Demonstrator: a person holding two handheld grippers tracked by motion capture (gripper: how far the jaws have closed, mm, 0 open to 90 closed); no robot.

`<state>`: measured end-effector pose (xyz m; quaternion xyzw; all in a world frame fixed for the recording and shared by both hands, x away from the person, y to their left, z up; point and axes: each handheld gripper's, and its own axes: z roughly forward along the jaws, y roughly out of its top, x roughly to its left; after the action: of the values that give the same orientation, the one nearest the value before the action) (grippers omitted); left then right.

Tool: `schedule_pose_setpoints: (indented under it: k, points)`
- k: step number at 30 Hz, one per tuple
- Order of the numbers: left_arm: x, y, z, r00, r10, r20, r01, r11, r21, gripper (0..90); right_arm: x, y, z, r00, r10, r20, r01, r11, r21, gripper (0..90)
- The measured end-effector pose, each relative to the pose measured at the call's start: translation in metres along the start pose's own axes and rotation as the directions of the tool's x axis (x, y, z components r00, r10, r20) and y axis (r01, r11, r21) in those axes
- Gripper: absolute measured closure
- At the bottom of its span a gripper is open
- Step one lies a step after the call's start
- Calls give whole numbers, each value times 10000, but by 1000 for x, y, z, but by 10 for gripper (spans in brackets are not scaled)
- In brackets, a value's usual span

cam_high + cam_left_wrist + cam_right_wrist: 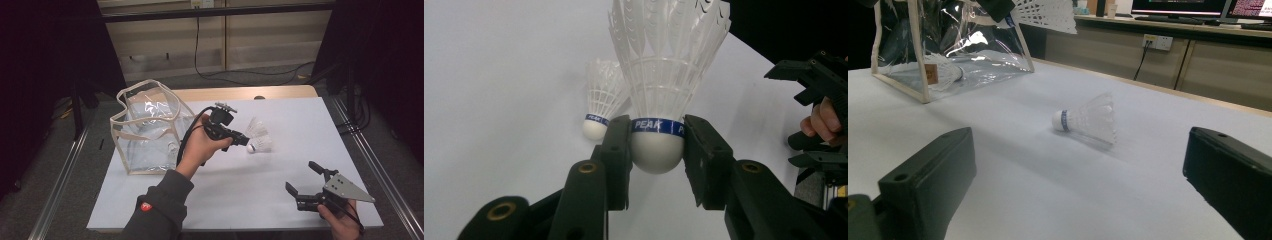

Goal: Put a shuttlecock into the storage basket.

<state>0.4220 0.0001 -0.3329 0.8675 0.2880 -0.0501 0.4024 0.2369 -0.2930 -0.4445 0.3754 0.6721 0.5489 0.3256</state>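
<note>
Left gripper view gives me the best look: my left gripper point(657, 150) has its jaws clamped on the cork base of a white feathered shuttlecock point(664, 80), right at the blue band, with the feather skirt pointing away from the camera. The cork is round and clean, the feathers look intact. In the high view the same shuttlecock sits in the jaws above the white table point(240, 200), near the middle and lifted clear of it.

A second shuttlecock point(1087, 121) lies on its side on the table just beyond, untouched. The clear bag point(150, 127) stands open at the left of the table, and through its wall I think I see one shuttlecock already inside point(945, 74), though the plastic glare makes that hard to be sure of.

My reading: the bagging is roughly a third done, one in, one in my grip and yet to be carried over, one waiting. My right gripper point(306, 186) rests near the table's front right, jaws spread wide and holding nothing.
</note>
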Motion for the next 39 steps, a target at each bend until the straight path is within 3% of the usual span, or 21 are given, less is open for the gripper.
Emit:
schedule_pose_setpoints:
  k: [13, 39]
  points:
    - [1, 4, -12, 9998, -77, -177, 82, 9997, 248, 651, 0, 0, 0, 10000, 9, 16, -9, 10000, -11, 5]
    - [5, 14, -39, 9978, -381, -549, 385, 9992, 69, 651, 0, 0, 0, 10000, -33, 34, 33, 10000, 0, 5]
